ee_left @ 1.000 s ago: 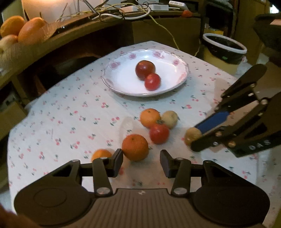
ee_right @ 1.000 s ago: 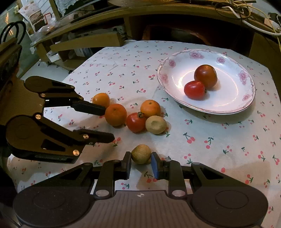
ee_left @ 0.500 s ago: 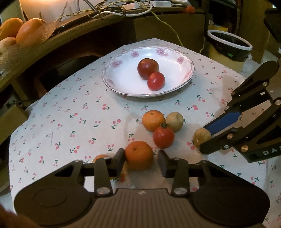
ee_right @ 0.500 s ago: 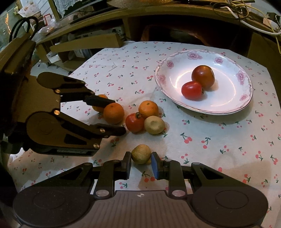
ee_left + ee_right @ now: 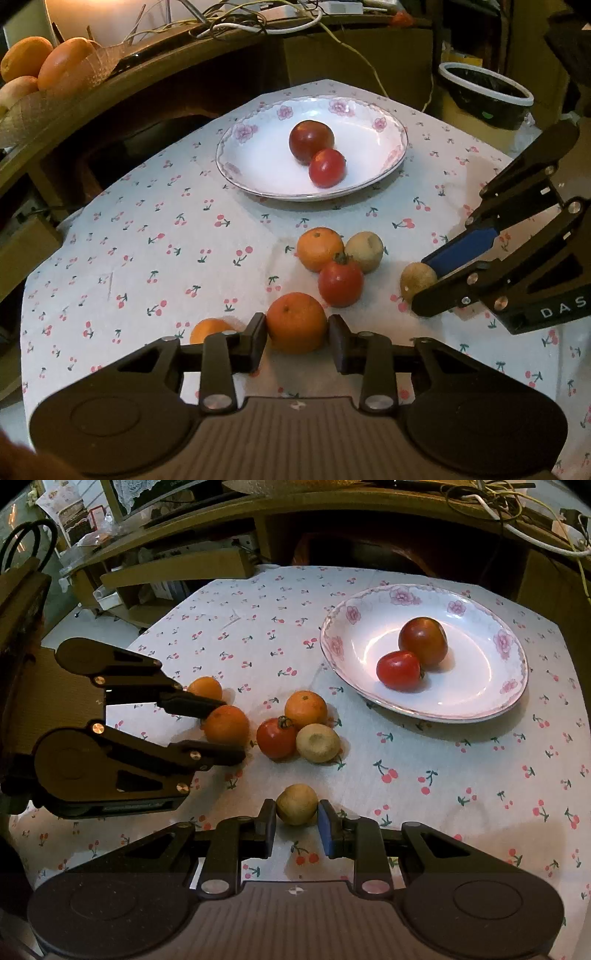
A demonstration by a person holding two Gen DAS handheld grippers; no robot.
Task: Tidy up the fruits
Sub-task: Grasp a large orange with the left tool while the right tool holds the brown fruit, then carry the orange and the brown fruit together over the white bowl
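Observation:
A white flowered plate (image 5: 258, 177) (image 5: 480, 701) holds two red tomatoes (image 5: 327, 168) (image 5: 399, 670). On the cherry-print cloth lie a tomato (image 5: 340, 282), an orange (image 5: 319, 248), two brownish fruits and more oranges. My left gripper (image 5: 297, 338) has its jaws around a big orange (image 5: 296, 321) (image 5: 226, 725), close to its sides. My right gripper (image 5: 297, 825) has its jaws around a brownish fruit (image 5: 296, 804) (image 5: 417, 280), touching it. A small orange (image 5: 210, 329) lies left of the left gripper.
A wooden shelf (image 5: 110, 88) curves behind the table with a basket of oranges (image 5: 40, 66) and cables. A dark bin (image 5: 484, 96) stands at the back right. The table's edge drops off at the left (image 5: 26, 314).
My left gripper has moved forward so the big orange sits between its jaws, which have narrowed. My right gripper has stayed around the brownish fruit.

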